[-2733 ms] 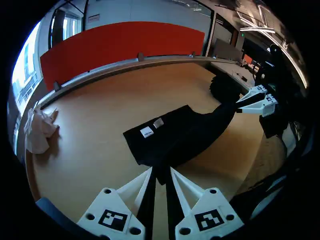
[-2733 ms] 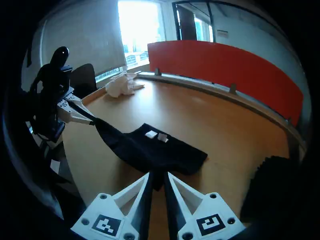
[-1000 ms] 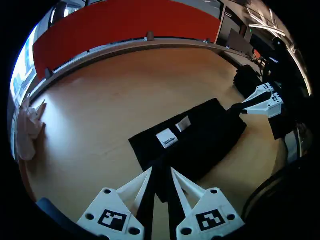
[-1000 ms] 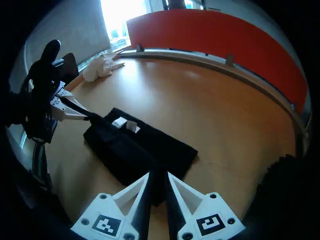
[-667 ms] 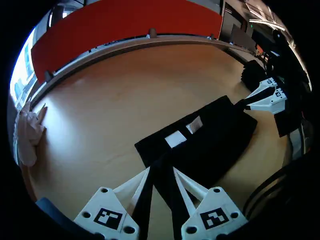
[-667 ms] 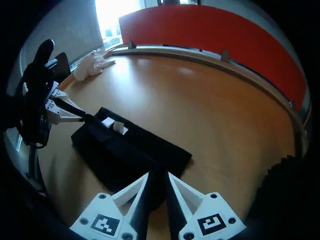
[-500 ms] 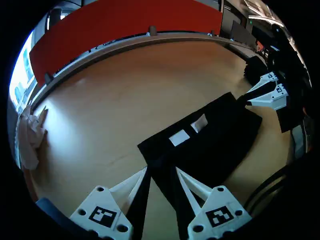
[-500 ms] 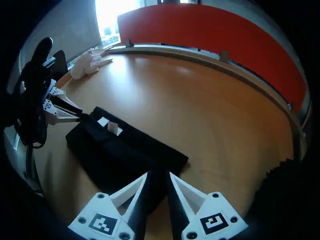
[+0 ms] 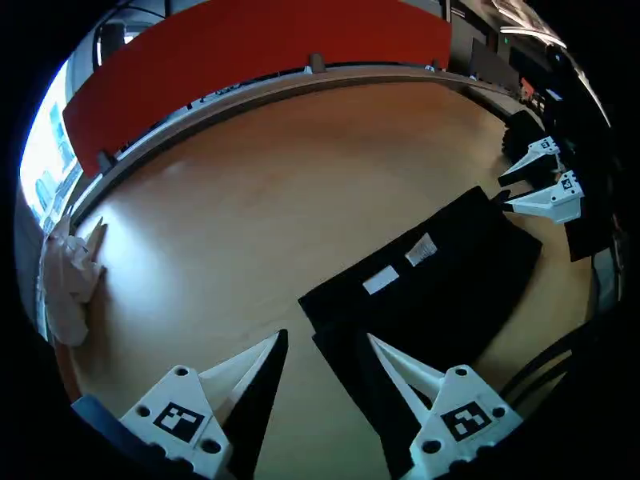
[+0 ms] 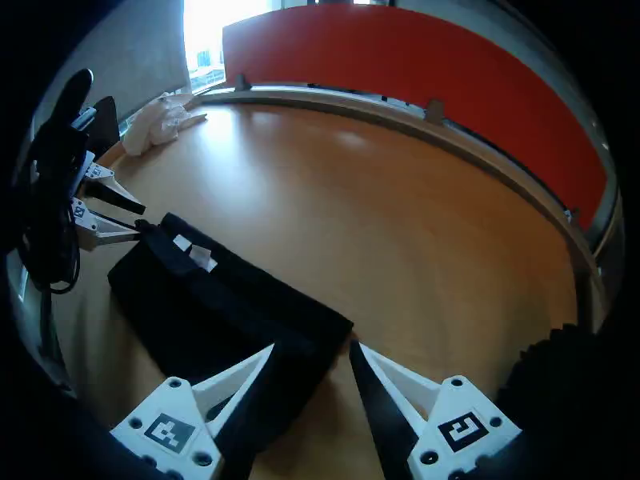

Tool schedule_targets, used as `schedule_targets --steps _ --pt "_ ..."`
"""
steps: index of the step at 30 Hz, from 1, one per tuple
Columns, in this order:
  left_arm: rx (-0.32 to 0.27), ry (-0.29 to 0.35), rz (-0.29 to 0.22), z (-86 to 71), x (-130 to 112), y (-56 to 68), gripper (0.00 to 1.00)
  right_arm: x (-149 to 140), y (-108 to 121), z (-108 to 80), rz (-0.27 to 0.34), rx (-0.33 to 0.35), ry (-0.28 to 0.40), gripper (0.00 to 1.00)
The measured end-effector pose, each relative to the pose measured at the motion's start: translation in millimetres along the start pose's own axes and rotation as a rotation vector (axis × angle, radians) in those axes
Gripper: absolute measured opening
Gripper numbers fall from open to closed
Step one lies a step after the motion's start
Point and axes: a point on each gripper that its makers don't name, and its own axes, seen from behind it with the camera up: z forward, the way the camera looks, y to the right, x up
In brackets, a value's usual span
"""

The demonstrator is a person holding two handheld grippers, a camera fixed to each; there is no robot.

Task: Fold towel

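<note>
**Q:** Position of the towel?

**A:** The black towel [image 9: 456, 280] lies flat on the wooden counter [image 9: 240, 192], folded into a long rectangle. Two white labels [image 9: 381, 280] face up near one long edge.

**Q:** Left gripper?

**A:** The left gripper [image 9: 324, 352] has its jaws spread wide. One end of the towel lies between and beneath them, and neither finger presses on the cloth. In the right gripper view it [image 10: 142, 219] sits at the towel's [image 10: 216, 312] far end, jaws parted, tips just beside the corner.

**Q:** Right gripper?

**A:** The same. The right gripper [image 10: 312, 348] has its jaws spread over the opposite end and grips nothing. The left gripper view shows it [image 9: 504, 192] at the far corner, jaws apart.

**Q:** Anything else on the counter?

**A:** A crumpled white cloth [image 9: 68, 276] lies at the counter's edge, well apart from the towel. A red panel [image 9: 240, 56] runs along the far side. A dark textured mass [image 10: 552, 376] sits at the lower right of the right gripper view; I cannot tell what it is.
</note>
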Motion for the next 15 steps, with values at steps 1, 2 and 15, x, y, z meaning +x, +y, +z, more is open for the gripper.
schedule_targets --steps 1,2,15 --pt "0.002 0.002 -0.002 0.1 1.0 -0.9 0.63 0.2 2.0 0.6 0.001 -0.007 0.000 0.63" --pt "0.005 0.005 -0.003 0.2 2.2 -2.0 0.63 0.4 4.2 1.2 0.002 -0.015 -0.001 0.63" --pt "0.030 0.036 -0.021 -4.5 15.1 -13.0 0.87 9.1 8.8 -3.7 0.014 -0.028 0.030 0.95"
